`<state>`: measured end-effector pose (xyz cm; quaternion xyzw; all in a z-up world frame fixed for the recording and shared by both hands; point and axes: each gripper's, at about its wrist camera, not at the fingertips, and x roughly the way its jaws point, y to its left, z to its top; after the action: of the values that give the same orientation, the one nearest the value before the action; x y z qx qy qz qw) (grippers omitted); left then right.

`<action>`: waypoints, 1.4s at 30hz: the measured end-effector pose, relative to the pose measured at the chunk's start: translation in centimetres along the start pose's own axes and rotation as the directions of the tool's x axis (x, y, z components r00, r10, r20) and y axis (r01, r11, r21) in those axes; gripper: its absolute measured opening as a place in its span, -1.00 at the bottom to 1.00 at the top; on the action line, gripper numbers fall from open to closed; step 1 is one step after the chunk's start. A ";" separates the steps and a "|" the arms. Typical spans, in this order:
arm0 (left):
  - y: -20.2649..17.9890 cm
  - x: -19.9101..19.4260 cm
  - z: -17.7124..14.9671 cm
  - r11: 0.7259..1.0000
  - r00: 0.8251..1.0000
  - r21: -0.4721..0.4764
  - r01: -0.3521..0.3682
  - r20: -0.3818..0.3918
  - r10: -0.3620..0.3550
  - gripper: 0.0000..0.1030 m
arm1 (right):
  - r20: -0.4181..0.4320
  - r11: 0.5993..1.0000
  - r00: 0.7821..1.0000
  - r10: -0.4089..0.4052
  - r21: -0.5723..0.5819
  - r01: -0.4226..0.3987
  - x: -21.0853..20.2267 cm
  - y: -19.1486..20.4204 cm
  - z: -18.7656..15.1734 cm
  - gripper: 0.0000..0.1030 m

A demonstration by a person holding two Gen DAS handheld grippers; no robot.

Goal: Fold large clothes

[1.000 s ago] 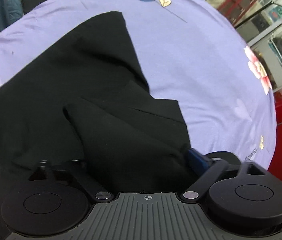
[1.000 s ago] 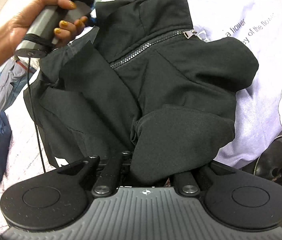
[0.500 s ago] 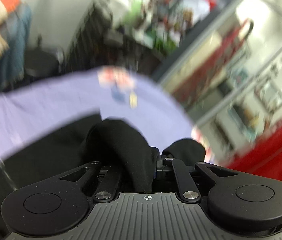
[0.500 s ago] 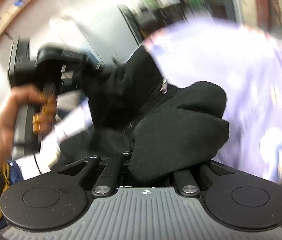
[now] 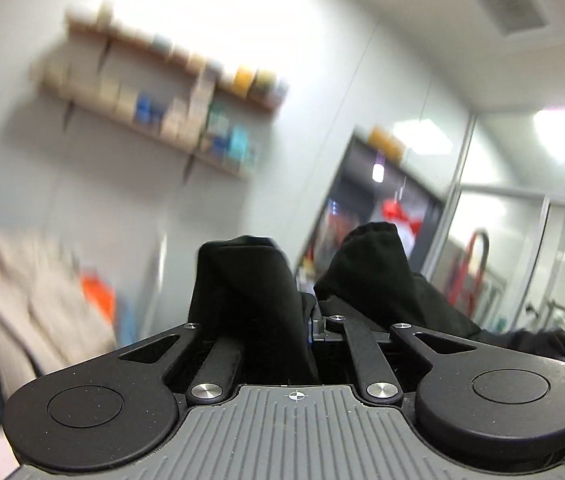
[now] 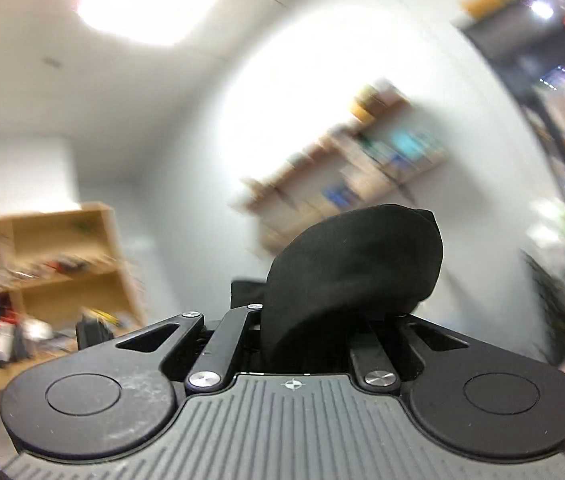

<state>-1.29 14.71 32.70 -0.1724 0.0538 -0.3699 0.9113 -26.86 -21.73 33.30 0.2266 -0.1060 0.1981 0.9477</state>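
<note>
The black jacket bunches up in two humps in front of the left wrist camera, lifted off the surface. My left gripper points level; its jaws are closing, fabric is pinched between them and hides the fingertips. In the right wrist view another fold of the black jacket bulges up over my right gripper, which is shut on it and tilted slightly upward. The rest of the jacket hangs below both views and is hidden.
Wall shelves with boxes and a beige hanging garment lie ahead of the left gripper, with a glass partition to the right. A wooden shelf unit stands left in the right wrist view. Everything is motion-blurred.
Both grippers rose from the lilac sheet and tipped up toward level, carrying the jacket. The left jaws went from wide open to closed on fabric. The sheet left both views.
</note>
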 end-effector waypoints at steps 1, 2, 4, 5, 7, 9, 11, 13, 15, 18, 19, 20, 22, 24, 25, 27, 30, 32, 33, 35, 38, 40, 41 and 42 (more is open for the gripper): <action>-0.8 -1.0 1.3 1.000 0.999 0.014 0.004 0.040 -0.005 -0.16 | 0.035 0.999 0.998 0.050 0.011 -0.050 0.5 -0.3 1.3 -0.85; -1.4 -1.1 2.1 1.000 0.998 0.019 0.014 0.064 -0.015 -0.17 | 0.064 0.995 0.994 0.090 0.027 -0.092 1.0 -1.0 2.7 -0.85; -2.3 -1.3 2.9 0.999 0.995 0.034 0.025 0.093 -0.028 -0.17 | 0.097 0.993 0.991 0.097 0.052 -0.102 2.7 -2.8 4.4 -0.85; -2.6 -0.8 2.8 0.998 0.996 0.054 0.014 0.092 -0.019 -0.17 | 0.090 0.995 0.993 0.077 0.059 -0.083 3.6 -3.6 4.9 -0.85; -2.0 1.1 2.0 0.999 0.998 0.045 -0.019 0.053 0.016 -0.16 | 0.061 0.998 0.998 0.006 0.065 -0.010 5.8 -5.9 4.6 -0.84; 0.5 4.2 -0.1 0.999 0.999 0.004 -0.043 -0.015 0.043 -0.15 | -0.029 0.988 0.997 -0.076 0.132 0.079 9.9 -10.2 2.1 -0.83; 3.4 8.7 -4.0 0.989 0.982 0.021 -0.149 -0.112 0.151 -0.11 | -0.169 0.961 0.966 -0.197 0.162 0.224 14.0 -14.9 -1.5 -0.75; 7.7 13.0 -8.8 0.971 0.943 -0.012 -0.240 -0.242 0.231 0.02 | -0.298 0.909 0.898 -0.325 0.164 0.383 17.0 -19.0 -7.3 -0.59; 11.1 15.9 -14.3 0.953 0.892 0.023 -0.302 -0.347 0.291 0.46 | -0.431 0.838 0.787 -0.442 0.114 0.533 19.0 -22.3 -13.7 0.37; 15.8 16.9 -21.8 0.897 0.769 0.028 -0.440 -0.503 0.394 0.91 | -0.600 0.720 0.606 -0.522 0.071 0.690 15.5 -22.3 -24.2 0.41; 17.1 16.7 -23.9 0.882 0.742 -0.002 -0.471 -0.542 0.395 1.00 | -0.644 0.679 0.553 -0.529 0.071 0.731 14.8 -23.0 -26.8 0.41; 18.1 15.6 -25.6 0.864 0.723 -0.035 -0.503 -0.564 0.399 1.00 | -0.674 0.649 0.510 -0.534 0.060 0.759 13.1 -23.3 -29.2 0.43; 19.7 13.5 -27.8 0.846 0.714 -0.051 -0.531 -0.564 0.415 1.00 | -0.706 0.627 0.447 -0.550 0.005 0.779 9.6 -21.9 -32.3 0.43; 20.6 12.2 -27.6 0.831 0.660 0.016 -0.555 -0.599 0.453 1.00 | -0.729 0.604 0.366 -0.578 -0.081 0.793 6.4 -20.3 -34.8 0.55; 20.6 11.5 -27.8 0.830 0.632 0.067 -0.554 -0.615 0.472 1.00 | -0.745 0.604 0.332 -0.579 -0.118 0.788 5.2 -19.8 -36.1 0.56; 20.8 11.0 -27.4 0.828 0.591 0.159 -0.538 -0.629 0.505 1.00 | -0.767 0.608 0.271 -0.582 -0.189 0.771 3.6 -18.7 -37.5 0.56; 21.4 9.3 -26.6 0.805 0.554 0.257 -0.534 -0.613 0.563 1.00 | -0.771 0.628 0.241 -0.589 -0.249 0.737 2.9 -17.9 -38.7 0.59; 22.0 8.1 -25.4 0.783 0.550 0.280 -0.556 -0.583 0.599 1.00 | -0.761 0.647 0.260 -0.595 -0.261 0.716 3.1 -17.8 -38.3 0.72; 22.1 7.3 -24.5 0.770 0.553 0.285 -0.571 -0.559 0.617 1.00 | -0.751 0.656 0.270 -0.603 -0.273 0.704 3.3 -17.7 -37.9 0.75; 22.2 5.7 -22.9 0.740 0.552 0.314 -0.595 -0.510 0.660 1.00 | -0.731 0.673 0.289 -0.618 -0.302 0.675 3.7 -17.6 -36.2 0.80; 21.6 3.0 -21.8 0.688 0.528 0.400 -0.606 -0.444 0.724 1.00 | -0.719 0.663 0.267 -0.641 -0.345 0.664 3.2 -18.0 -34.9 0.89; 21.5 1.1 -22.2 0.669 0.501 0.438 -0.601 -0.446 0.742 1.00 | -0.741 0.655 0.238 -0.628 -0.338 0.676 1.9 -18.4 -34.7 0.89; 21.6 0.2 -22.7 0.669 0.486 0.447 -0.594 -0.463 0.741 1.00 | -0.755 0.654 0.225 -0.616 -0.332 0.679 1.1 -18.6 -35.1 0.89; 21.5 -0.9 -23.4 0.670 0.471 0.448 -0.592 -0.482 0.739 1.00 | -0.771 0.656 0.208 -0.603 -0.330 0.679 0.3 -18.6 -35.3 0.89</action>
<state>6.85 23.24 3.18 0.0982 0.3768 -0.0216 0.9208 -14.79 -20.20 -4.69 0.1634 0.4696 -0.1256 0.8585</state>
